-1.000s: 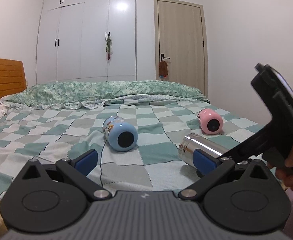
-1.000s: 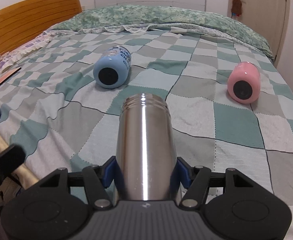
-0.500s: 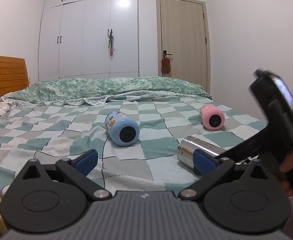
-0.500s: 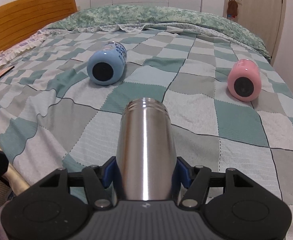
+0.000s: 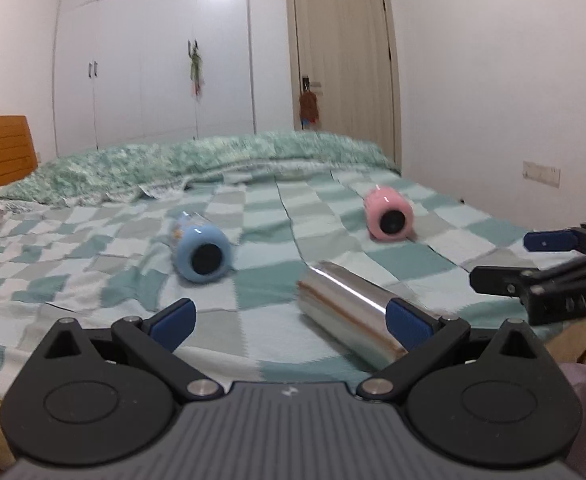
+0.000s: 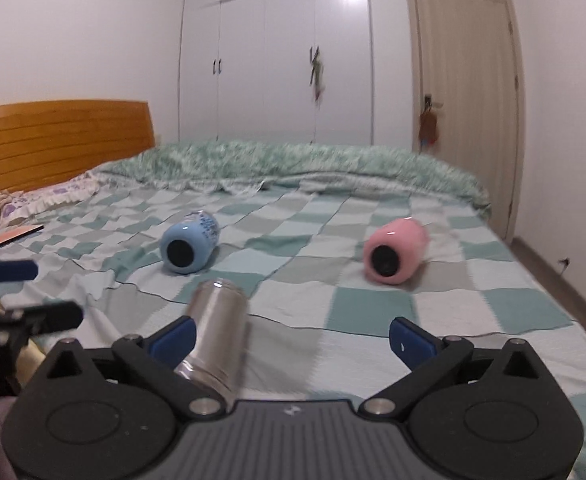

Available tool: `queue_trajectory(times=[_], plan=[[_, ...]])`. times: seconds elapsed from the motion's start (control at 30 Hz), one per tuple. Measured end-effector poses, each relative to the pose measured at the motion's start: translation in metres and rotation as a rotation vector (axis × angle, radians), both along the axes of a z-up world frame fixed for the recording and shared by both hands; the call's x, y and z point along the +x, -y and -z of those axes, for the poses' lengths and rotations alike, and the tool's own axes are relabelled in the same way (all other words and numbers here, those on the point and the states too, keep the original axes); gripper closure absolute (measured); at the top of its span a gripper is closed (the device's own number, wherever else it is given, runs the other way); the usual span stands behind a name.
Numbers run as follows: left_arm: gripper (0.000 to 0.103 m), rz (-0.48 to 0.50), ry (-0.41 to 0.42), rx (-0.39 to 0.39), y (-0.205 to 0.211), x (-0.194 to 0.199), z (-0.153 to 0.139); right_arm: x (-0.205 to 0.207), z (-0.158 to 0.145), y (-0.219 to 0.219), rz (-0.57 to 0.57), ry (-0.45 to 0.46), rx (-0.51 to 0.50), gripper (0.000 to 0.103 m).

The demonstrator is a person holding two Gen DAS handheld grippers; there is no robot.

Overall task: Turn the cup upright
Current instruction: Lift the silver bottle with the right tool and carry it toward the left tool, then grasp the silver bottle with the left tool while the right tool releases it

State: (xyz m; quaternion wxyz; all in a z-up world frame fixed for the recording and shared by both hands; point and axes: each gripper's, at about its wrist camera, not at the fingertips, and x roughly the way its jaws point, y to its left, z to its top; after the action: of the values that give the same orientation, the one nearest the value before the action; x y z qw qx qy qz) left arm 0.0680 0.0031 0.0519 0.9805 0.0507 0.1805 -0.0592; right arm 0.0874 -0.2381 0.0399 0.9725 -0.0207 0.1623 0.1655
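Note:
A steel cup (image 5: 345, 312) lies on its side on the checkered bedspread (image 5: 261, 344), also in the right wrist view (image 6: 217, 336). A blue cup (image 5: 201, 254) (image 6: 189, 246) and a pink cup (image 5: 389, 218) (image 6: 395, 250) lie on their sides farther back. My left gripper (image 5: 289, 320) is open and empty, low over the bed's near edge, with the steel cup by its right finger. My right gripper (image 6: 293, 338) is open and empty; the steel cup lies by its left finger. The right gripper also shows at the right of the left wrist view (image 5: 533, 256).
A wooden headboard (image 6: 57, 140) stands at the left, with pillows and a folded green quilt (image 6: 293, 160) at the back of the bed. White wardrobes (image 6: 277, 52) and a door (image 6: 465, 92) are behind. The bed's right edge drops to the floor (image 6: 553, 268).
My right gripper has opened and let go of the steel cup, which now lies on the bed. Both grippers have pulled back and tilted up.

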Motion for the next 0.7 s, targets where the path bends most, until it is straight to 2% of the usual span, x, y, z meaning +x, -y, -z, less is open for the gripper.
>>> queue_trajectory(times=[0.23, 0.47, 0.7], plan=[[0.000, -0.013, -0.115, -0.002, 0.042, 0.022, 0.000, -0.013, 0.018, 0.029, -0.011, 0.143, -0.017, 0.000], [0.000, -0.054, -0.204, 0.005, 0.069, 0.048, 0.003, 0.004, 0.025, 0.040, -0.131, 0.134, -0.090, 0.000], [0.000, -0.138, -0.303, -0.011, 0.087, 0.080, 0.021, 0.021, 0.032, 0.043, -0.177, 0.104, -0.133, 0.000]])
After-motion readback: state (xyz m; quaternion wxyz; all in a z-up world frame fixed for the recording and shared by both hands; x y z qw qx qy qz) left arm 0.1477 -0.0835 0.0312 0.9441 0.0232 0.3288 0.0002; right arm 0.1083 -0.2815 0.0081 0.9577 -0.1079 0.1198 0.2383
